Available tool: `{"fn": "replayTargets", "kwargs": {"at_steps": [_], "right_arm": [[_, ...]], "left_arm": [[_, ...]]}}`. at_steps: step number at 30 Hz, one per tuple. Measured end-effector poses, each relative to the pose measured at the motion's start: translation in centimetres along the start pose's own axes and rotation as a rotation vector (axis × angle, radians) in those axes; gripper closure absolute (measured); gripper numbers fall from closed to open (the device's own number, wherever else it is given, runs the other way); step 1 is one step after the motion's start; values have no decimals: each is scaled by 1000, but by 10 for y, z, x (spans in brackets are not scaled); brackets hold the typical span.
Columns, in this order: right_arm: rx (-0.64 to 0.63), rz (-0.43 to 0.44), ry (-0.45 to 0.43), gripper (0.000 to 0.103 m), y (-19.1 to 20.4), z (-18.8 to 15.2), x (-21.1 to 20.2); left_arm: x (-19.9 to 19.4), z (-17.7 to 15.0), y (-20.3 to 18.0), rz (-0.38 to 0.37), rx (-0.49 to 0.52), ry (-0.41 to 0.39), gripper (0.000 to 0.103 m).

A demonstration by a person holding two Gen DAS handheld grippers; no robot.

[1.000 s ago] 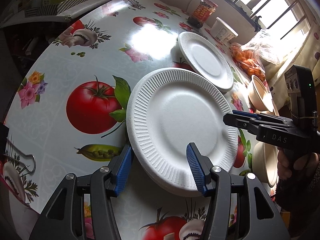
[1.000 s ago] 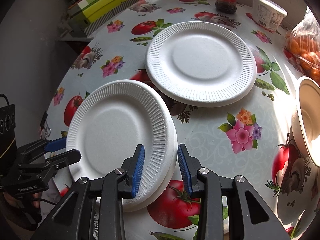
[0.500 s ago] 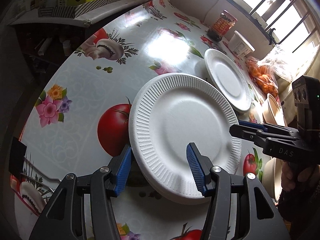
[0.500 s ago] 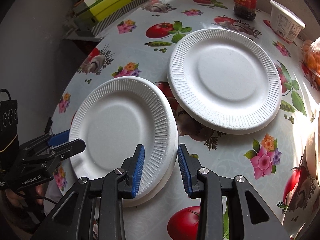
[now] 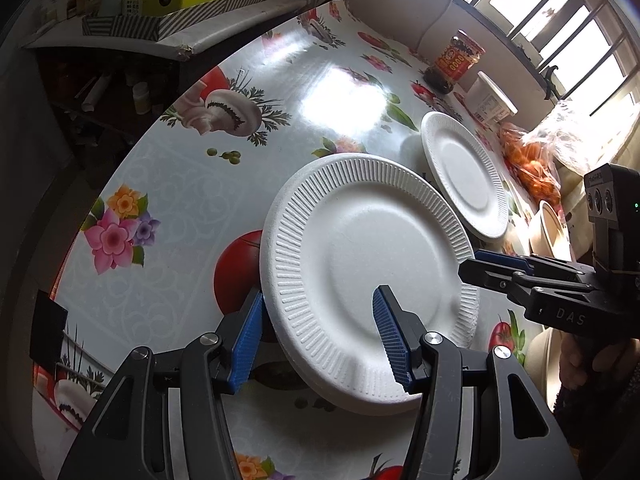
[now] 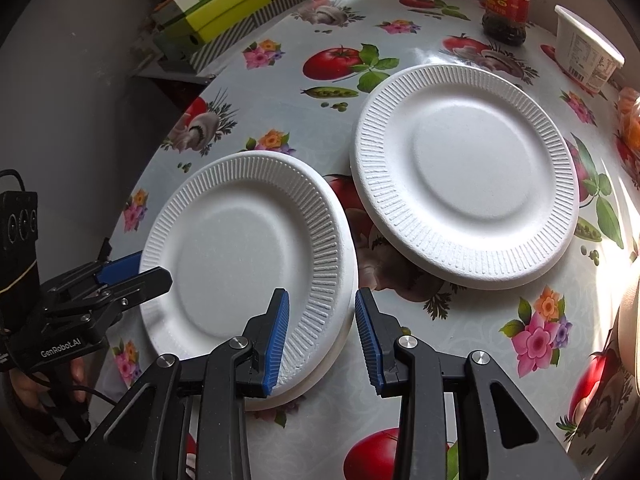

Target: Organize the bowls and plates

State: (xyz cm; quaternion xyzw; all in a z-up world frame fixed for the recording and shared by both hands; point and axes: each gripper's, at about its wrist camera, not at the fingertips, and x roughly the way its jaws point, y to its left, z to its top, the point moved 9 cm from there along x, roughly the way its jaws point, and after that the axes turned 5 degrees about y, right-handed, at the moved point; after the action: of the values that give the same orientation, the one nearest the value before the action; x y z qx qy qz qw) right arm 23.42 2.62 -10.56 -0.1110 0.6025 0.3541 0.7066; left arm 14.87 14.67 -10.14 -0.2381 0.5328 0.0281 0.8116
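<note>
A stack of white foam plates [image 5: 360,276] is held tilted above the table, also seen in the right wrist view [image 6: 244,256]. My left gripper [image 5: 316,340] straddles its near rim, jaws open around the edge. My right gripper [image 6: 322,336] straddles the opposite rim, jaws open, and shows in the left wrist view [image 5: 492,264]. The left gripper shows in the right wrist view [image 6: 136,272]. A second white plate [image 6: 468,176] lies on the table beyond [image 5: 464,172]. Beige bowls [image 5: 552,228] stand at the right.
A flowered oilcloth table [image 6: 352,32] carries a sauce jar [image 6: 506,0], a white tub [image 6: 588,56] and a bag of oranges [image 5: 536,168]. Yellow-green boxes [image 6: 236,0] sit on a shelf past the table's left edge.
The plate stack has risen and moved left, away from the second plate, with both grippers at its rims. The second plate has not moved.
</note>
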Motion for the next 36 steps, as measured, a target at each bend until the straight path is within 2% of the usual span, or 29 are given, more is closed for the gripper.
{"fn": "replayTargets", "kwargs": {"at_steps": [15, 21, 28, 31, 36], "right_arm": [[20, -6, -47, 69, -22, -1, -32], [64, -35, -108, 69, -49, 9, -61], [93, -88, -189, 69, -86, 25, -95], [129, -107, -201, 69, -109, 33, -100], [161, -127, -191, 69, -141, 44, -92]], "left_arm": [[-24, 15, 6, 30, 4, -44, 48], [-38, 38, -21, 13, 49, -81, 48], [-31, 66, -63, -15, 121, -73, 48], [-21, 78, -76, -46, 110, -51, 48], [-7, 96, -97, -56, 114, -48, 48]]}}
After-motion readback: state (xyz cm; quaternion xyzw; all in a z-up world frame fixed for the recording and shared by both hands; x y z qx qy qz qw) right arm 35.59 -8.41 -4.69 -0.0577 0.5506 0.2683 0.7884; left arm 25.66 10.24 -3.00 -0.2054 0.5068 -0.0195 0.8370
